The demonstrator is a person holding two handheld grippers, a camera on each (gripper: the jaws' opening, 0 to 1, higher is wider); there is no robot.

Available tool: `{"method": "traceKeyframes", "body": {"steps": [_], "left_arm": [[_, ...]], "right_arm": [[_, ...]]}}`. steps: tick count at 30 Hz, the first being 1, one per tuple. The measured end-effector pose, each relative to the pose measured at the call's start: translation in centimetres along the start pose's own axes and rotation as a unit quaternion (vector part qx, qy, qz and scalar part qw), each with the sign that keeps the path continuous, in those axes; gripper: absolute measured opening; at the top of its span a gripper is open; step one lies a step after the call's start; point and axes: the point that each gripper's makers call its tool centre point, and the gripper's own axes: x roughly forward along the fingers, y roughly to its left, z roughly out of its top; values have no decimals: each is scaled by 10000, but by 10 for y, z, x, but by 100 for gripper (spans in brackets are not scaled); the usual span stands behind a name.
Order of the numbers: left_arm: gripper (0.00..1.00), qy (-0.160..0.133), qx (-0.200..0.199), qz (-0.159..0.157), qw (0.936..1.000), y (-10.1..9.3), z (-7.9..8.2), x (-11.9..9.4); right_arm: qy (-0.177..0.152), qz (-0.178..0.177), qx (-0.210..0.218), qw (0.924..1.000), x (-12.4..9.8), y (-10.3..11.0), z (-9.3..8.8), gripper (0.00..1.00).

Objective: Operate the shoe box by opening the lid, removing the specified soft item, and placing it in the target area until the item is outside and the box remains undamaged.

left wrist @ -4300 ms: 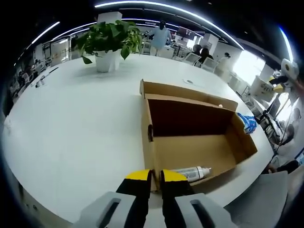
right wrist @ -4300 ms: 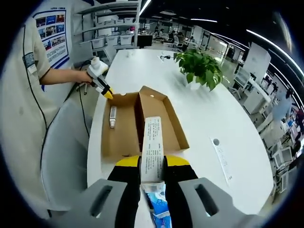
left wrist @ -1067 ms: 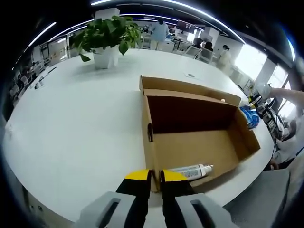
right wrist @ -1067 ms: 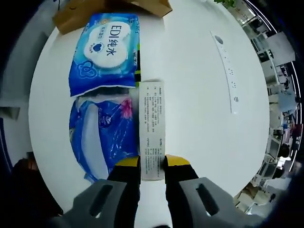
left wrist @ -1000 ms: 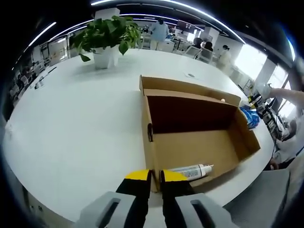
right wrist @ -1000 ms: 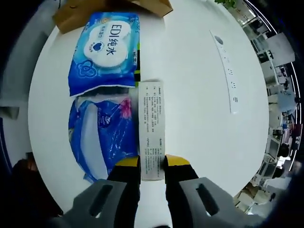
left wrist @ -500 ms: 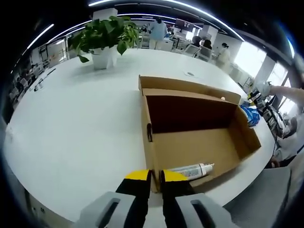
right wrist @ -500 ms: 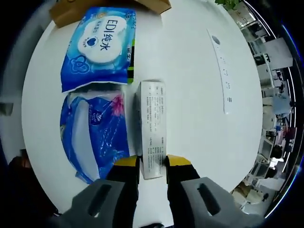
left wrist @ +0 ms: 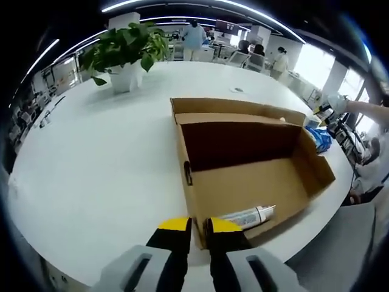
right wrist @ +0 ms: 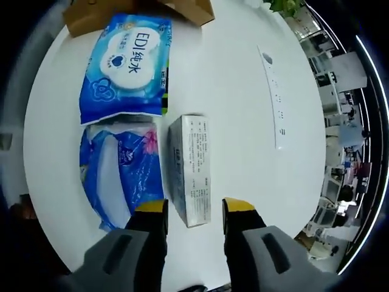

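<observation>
white carton (right wrist: 191, 169) between right claw (right wrist: 194, 208) (jaws apart)

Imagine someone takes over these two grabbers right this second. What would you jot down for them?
Left gripper: shut on the near wall of the open shoe box, steadying it.
Right gripper: open, jaws either side of the white carton lying on the table; released.
Beside the carton: two blue soft packs, out of the box.
Still inside: a white tube on the box floor.
Done: lid open, soft items and carton out; the visible walls look undamaged.
Left: back the right gripper away; take out the tube if it's wanted.
</observation>
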Motion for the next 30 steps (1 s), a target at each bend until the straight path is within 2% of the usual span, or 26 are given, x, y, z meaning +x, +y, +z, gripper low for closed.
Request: {"method": "traceKeyframes", "body": {"steps": [6, 9, 11, 14, 17, 24, 30], "left_arm": [[16, -33, 222, -53, 9997, -1, 6, -9], [19, -76, 318, -59, 9994, -2, 10, -14], [21, -129, 345, -62, 9993, -2, 14, -18], [22, -252, 359, -111, 9990, -4, 20, -22], [27, -273, 338, -161, 9989, -8, 24, -23], [28, -332, 556, -339, 9973, -17, 32, -24], [30, -272, 864, -593, 9941, -27, 39, -23]], "right_arm": [[-276, -275, 518, 9979, -20, 2, 4, 41], [-395, -454, 913, 9940, -32, 7, 6, 44], [-508, -495, 1230, 9899, -39, 15, 7, 46], [-615, -520, 1441, 9863, -50, 28, 10, 53], [-742, -569, 1701, 9810, -60, 40, 13, 56], [-1061, -785, 2153, 9676, -84, 63, 24, 62], [-1363, -894, 2624, 9511, -103, 82, 37, 65]]}}
